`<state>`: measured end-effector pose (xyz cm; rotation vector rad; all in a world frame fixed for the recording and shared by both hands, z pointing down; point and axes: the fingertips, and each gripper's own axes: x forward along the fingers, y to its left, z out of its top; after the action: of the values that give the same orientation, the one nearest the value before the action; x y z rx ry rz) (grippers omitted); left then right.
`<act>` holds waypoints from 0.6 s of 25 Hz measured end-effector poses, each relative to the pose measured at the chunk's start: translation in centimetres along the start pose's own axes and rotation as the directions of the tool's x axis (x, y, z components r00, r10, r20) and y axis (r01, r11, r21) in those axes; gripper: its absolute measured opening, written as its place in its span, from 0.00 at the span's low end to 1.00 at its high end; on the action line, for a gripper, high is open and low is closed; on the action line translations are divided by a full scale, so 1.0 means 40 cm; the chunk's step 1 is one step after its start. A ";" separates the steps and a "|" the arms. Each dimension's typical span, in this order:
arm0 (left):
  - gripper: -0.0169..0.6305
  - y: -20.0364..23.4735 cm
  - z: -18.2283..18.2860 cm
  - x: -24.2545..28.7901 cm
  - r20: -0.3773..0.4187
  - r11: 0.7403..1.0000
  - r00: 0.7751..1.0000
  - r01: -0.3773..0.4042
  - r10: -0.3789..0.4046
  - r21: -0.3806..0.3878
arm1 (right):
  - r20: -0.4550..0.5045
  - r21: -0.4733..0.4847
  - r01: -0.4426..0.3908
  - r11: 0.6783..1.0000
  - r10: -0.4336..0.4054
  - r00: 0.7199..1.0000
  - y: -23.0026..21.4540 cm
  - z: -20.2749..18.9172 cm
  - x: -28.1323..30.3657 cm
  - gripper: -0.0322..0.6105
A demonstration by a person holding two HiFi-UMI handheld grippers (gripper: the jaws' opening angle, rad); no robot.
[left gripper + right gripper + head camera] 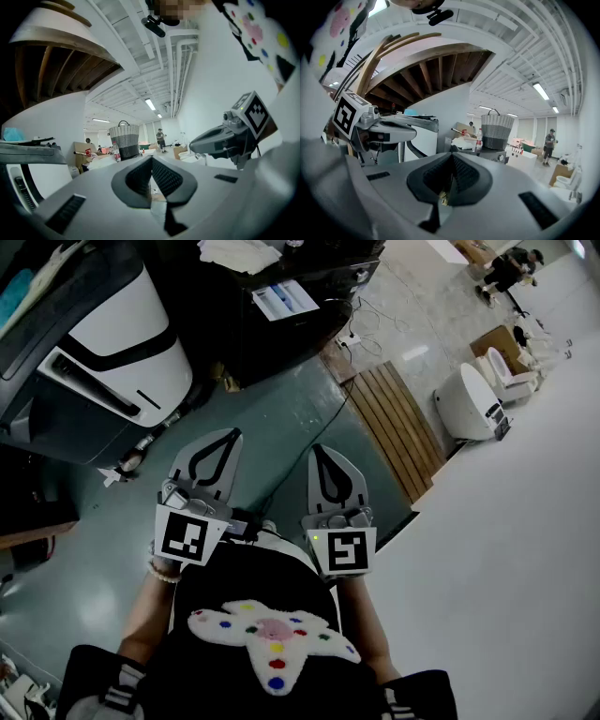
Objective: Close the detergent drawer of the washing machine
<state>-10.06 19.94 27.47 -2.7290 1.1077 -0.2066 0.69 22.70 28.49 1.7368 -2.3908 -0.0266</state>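
The washing machine (122, 343) is the white and dark appliance at the upper left of the head view, some way ahead of both grippers. It also shows in the right gripper view as the washing machine (419, 143). I cannot make out its detergent drawer. My left gripper (228, 434) and right gripper (319, 448) are held side by side close to the body, over the grey-green floor. Both are shut with nothing between the jaws. In its own view the left gripper (151, 161) points level into the room, and so does the right gripper (451, 157).
A slatted wooden platform (398, 427) lies on the floor ahead to the right, with a white toilet (469, 404) beyond it. A dark desk with papers (281, 296) stands ahead. A wicker basket (496, 131) sits on a far counter. People stand far off (506, 273).
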 end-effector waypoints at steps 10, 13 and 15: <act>0.04 -0.011 0.009 -0.002 0.006 1.000 1.000 -0.007 0.007 0.015 | 0.008 -0.002 -0.009 1.000 0.009 1.000 -0.005 0.002 -0.013 0.05; 0.04 -0.018 0.012 -0.002 0.004 1.000 1.000 -0.011 0.011 0.021 | 0.014 -0.002 -0.015 1.000 0.015 1.000 -0.008 0.002 -0.018 0.05; 0.04 -0.024 0.014 -0.003 0.004 1.000 1.000 -0.015 0.015 0.024 | 0.017 -0.005 -0.020 1.000 0.020 1.000 -0.010 0.001 -0.024 0.05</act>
<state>-9.38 20.78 27.13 -2.6980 1.1173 -0.2115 1.36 23.47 28.27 1.7178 -2.4176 -0.0439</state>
